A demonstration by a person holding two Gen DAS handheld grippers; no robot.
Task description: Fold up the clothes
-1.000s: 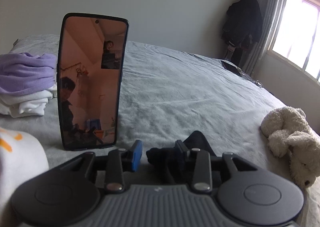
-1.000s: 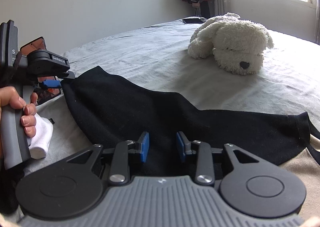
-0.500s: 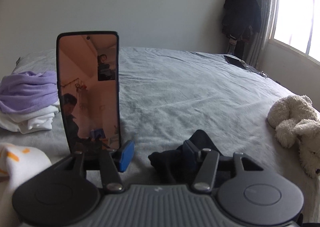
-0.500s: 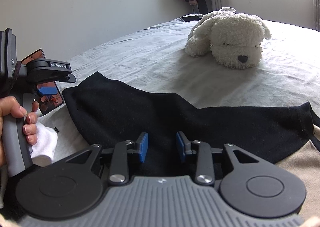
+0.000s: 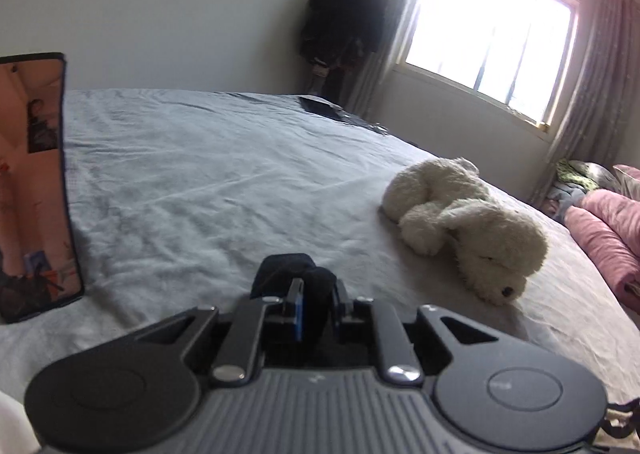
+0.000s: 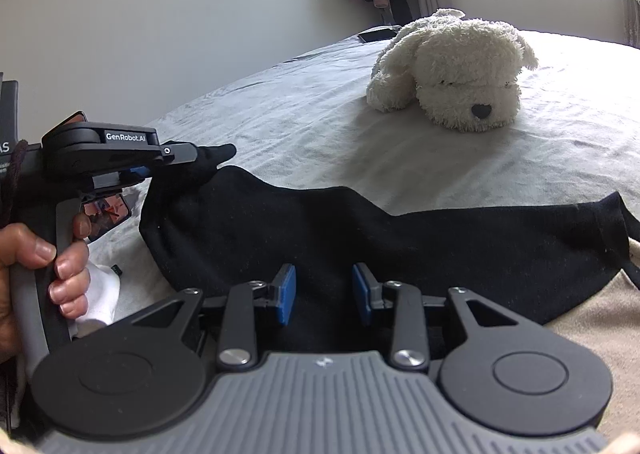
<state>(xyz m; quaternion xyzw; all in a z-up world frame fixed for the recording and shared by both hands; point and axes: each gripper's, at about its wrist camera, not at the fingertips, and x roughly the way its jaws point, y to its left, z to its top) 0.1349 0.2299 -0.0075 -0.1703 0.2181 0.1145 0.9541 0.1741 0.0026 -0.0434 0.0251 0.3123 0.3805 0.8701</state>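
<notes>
Both left fingers (image 5: pixel 297 308) closing on black garment (image 6: pixel 360 230)

Black garment (image 6: pixel 400 238), plain; grey bedsheet (image 5: pixel 224 181), plain. Cream-white plush dog (image 6: pixel 452 69) with black nose. Grippers: black and grey bodies, blue pads (image 6: pixel 285 294); pink bedding (image 5: pixel 608 230).

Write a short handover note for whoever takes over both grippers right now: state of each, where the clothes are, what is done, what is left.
Left gripper: jaws closing on a bunched corner of the black garment, fabric between the pads, lifted off the bed.
Right gripper: open, over the garment's near edge, holding nothing.
Garment: spread flat across the bed in front of the plush dog; no fold made yet.
Left to do: grip the near edge with the right gripper, then fold.
</notes>
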